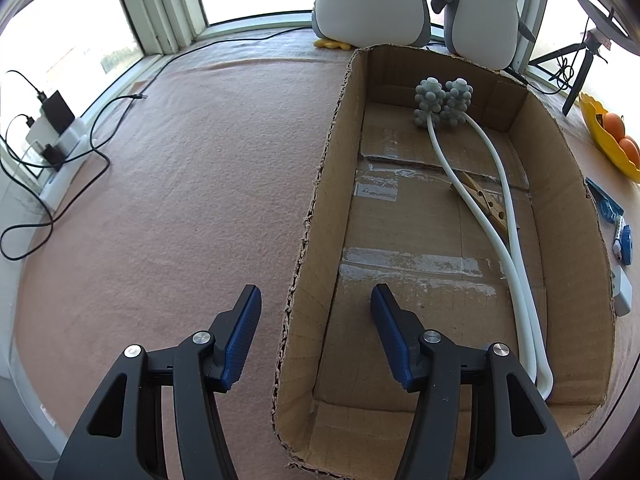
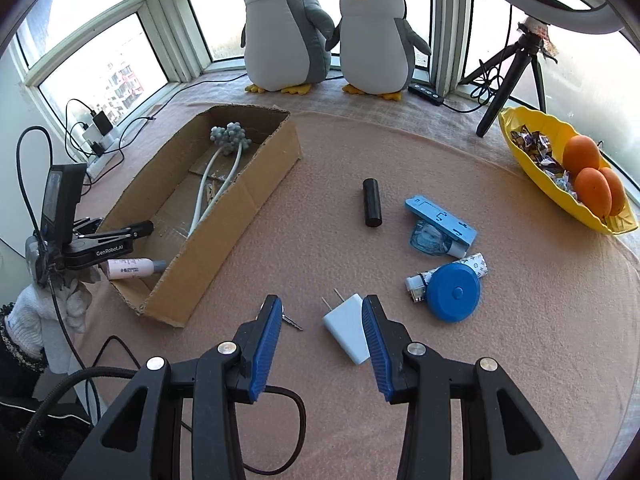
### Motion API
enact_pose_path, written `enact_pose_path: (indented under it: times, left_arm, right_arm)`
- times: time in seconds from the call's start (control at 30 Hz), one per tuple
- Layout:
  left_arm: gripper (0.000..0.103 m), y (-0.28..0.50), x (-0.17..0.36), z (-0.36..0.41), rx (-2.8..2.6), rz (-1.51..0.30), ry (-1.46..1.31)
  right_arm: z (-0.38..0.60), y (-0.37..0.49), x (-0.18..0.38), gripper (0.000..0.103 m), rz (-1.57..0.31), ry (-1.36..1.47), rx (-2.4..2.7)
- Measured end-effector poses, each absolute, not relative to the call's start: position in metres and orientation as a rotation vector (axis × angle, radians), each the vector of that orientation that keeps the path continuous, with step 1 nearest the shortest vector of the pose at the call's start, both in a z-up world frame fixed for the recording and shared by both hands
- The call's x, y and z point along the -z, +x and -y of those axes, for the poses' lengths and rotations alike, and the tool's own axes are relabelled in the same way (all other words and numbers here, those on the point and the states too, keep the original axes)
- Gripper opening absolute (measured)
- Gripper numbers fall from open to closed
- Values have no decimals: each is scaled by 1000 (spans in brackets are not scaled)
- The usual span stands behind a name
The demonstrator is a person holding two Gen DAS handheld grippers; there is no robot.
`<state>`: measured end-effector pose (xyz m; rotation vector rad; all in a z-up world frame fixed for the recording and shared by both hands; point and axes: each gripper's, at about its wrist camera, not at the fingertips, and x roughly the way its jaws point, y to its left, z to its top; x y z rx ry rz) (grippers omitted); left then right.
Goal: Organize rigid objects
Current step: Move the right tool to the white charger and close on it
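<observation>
Cardboard marks the goal: the box [image 2: 240, 184] sits at about ten o'clock in the right wrist view, and it already holds a massager [image 1: 444, 102] with grey knobbed heads and two white stems, plus a wooden clip [image 1: 486, 206] lying under those stems. A small white bottle [image 2: 134, 268] shows at the box's near end, just below the left gripper [image 2: 138, 229]; whether it lies on the box floor or hangs under that gripper I cannot tell. In its own view the left gripper [image 1: 316, 338] is spread wide and empty, straddling the box's near left wall. The right gripper [image 2: 320, 344] is also released, holding nothing, with a white charger [image 2: 346, 330] lying between its fingers, closer to the one at three o'clock. Left on the pink cloth [image 2: 400, 144] are that charger, a black cylinder [image 2: 372, 202] at twelve o'clock, a blue case [image 2: 440, 222], a blue disc [image 2: 452, 290] and a small key [image 2: 292, 322]. By my judgement the sorting is under halfway, with the charger the likely next pick.
</observation>
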<state>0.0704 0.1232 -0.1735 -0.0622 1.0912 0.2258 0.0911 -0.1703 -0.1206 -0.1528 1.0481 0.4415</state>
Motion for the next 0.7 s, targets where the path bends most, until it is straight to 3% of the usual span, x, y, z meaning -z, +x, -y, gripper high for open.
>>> enact_pose_path:
  times: [0.6, 0.7]
  left_arm:
    - [58, 69, 174, -124, -225, -1093, -65]
    - [58, 68, 175, -124, -225, -1093, -66]
  right_arm:
    - [171, 107, 166, 38, -1157, -316, -425]
    - [167, 108, 171, 43, -1162, -352, -420]
